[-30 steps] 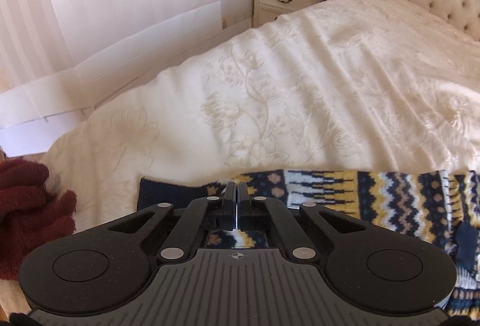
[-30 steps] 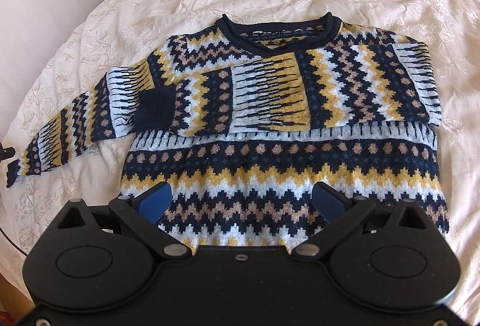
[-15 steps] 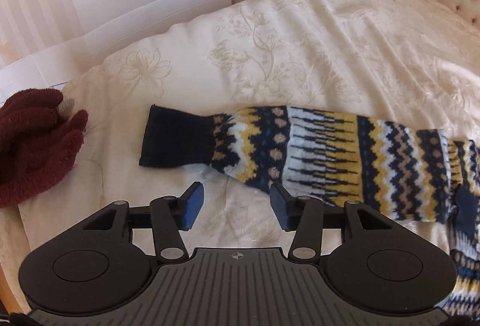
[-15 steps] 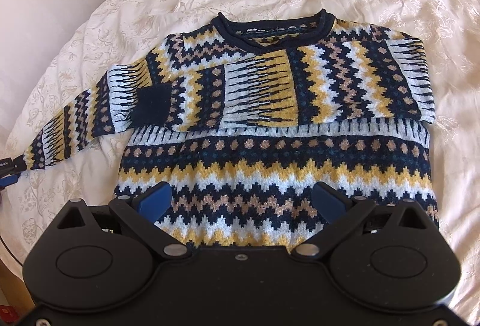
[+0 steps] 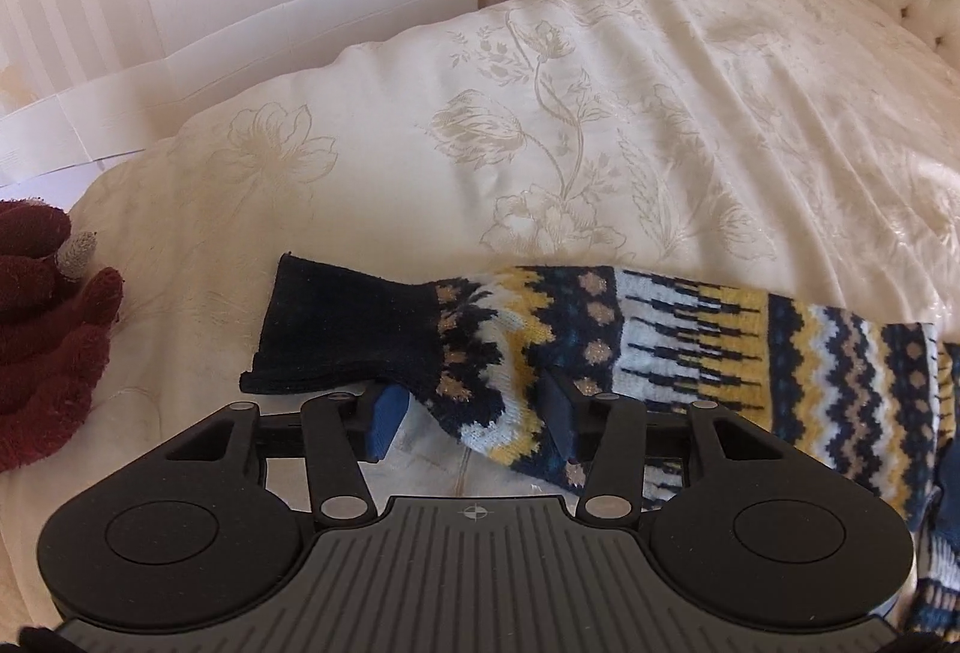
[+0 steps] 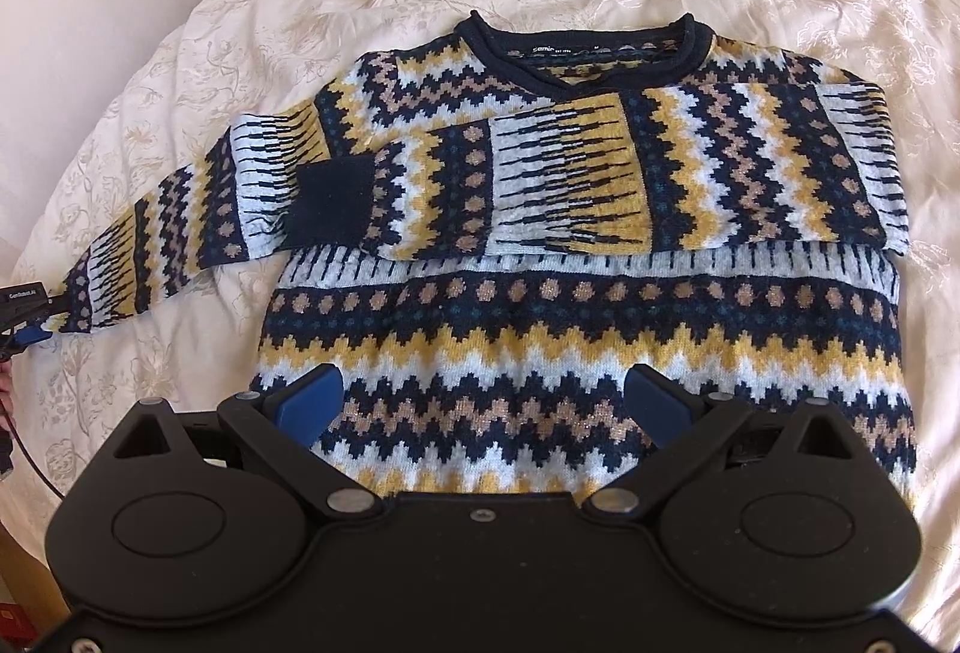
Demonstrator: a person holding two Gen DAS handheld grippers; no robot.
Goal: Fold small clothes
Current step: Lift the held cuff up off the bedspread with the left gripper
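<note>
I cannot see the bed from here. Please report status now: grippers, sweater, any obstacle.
Left gripper open, fingers astride outstretched sleeve near cuff. Right gripper open over sweater hem. Other sleeve folded across chest. No obstacle.

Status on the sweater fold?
Done: one sleeve of the navy-yellow patterned knit sweater lies folded across the chest. In hand: open left claw straddles the other sleeve, not gripping. Left: that sleeve and body folds; right claw open.
</note>
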